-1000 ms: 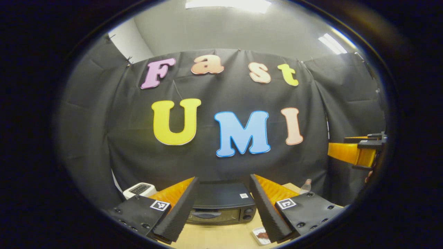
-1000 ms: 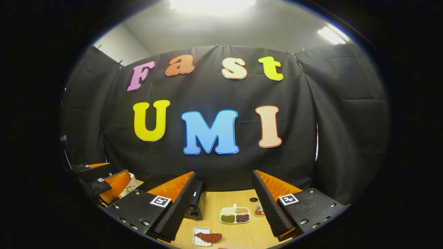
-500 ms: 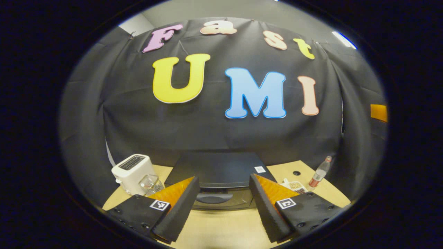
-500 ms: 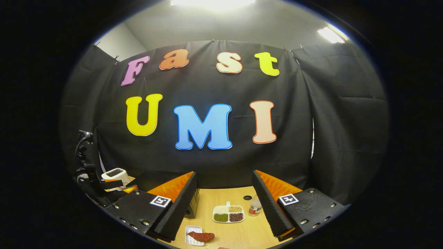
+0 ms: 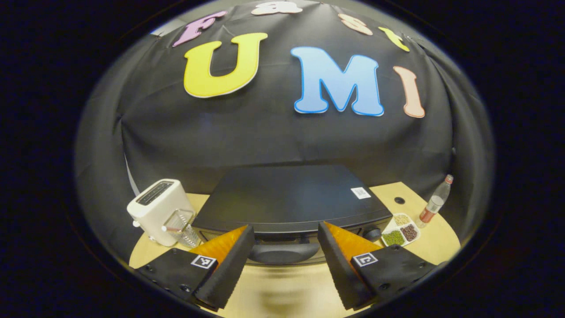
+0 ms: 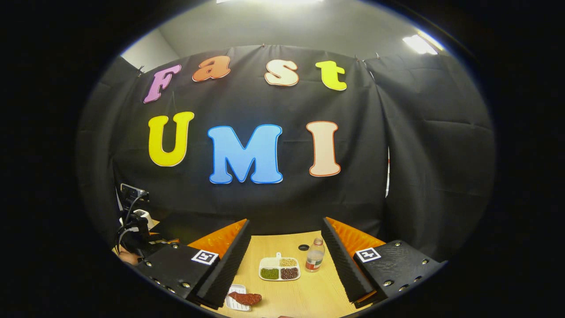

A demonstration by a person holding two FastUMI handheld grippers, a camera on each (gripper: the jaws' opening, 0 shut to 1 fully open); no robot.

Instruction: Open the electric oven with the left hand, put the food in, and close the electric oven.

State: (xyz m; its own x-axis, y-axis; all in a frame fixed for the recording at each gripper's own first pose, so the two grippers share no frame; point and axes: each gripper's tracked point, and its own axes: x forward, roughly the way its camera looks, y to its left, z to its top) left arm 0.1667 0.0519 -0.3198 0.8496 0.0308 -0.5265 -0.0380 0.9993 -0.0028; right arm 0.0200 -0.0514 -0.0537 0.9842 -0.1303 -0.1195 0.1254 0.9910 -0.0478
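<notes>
Up close, the left gripper (image 5: 286,258) has its fingers apart, just before the oven's (image 5: 287,198) door handle (image 5: 282,254), not touching it. Left of the oven stands a toaster (image 5: 156,207); right of it, a divided dish (image 5: 401,229) and a bottle (image 5: 435,204). The right gripper (image 6: 287,260) is likewise spread, above the table (image 6: 309,296), with the food (image 6: 245,298) on a small tray (image 6: 234,301) below it.

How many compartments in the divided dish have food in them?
3: green at front left, dark red at front right, and tan at the back of the dish, which sits left of the bottle.
</notes>
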